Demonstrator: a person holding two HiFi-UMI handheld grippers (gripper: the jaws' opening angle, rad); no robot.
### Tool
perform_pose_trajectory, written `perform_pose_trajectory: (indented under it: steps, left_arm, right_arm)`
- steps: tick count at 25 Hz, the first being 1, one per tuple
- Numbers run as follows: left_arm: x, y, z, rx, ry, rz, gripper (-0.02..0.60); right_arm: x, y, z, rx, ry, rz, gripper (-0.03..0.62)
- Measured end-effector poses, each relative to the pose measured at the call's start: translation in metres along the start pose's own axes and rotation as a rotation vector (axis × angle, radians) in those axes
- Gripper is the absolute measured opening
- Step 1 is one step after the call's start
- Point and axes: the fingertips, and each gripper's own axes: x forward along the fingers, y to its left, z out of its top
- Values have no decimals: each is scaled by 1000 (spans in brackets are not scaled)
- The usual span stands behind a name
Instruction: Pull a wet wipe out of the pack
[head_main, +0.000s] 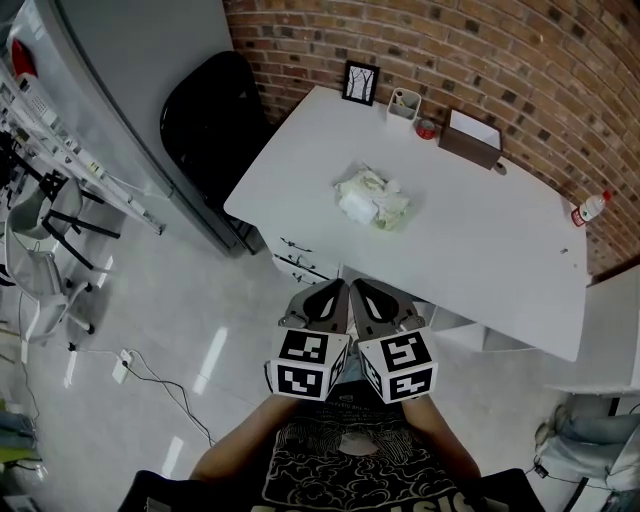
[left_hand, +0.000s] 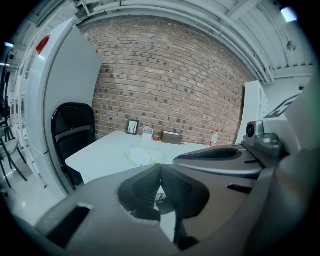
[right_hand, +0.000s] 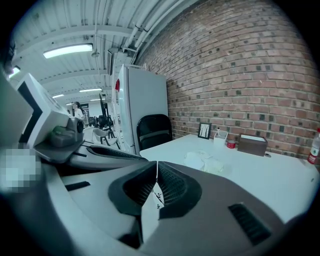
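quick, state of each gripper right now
Left gripper: shut, nothing between the jaws.
Right gripper: shut, nothing between the jaws.

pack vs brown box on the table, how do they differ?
Colour: the pack is pale white-green; the box is dark brown with a white top.
Shape: the pack looks soft and crumpled; the box is a rigid rectangle.
Place: the pack lies mid-table; the box sits at the far edge by the brick wall.
Both rest on the white table, with nothing touching them.
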Motion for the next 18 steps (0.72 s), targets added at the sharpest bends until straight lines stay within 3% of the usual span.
perform_pose_trajectory:
  steps: [18]
  left_arm:
    - [93,24,37,10,54,-7,12]
  right_arm:
    - [66,-82,21,50,36,-16,20]
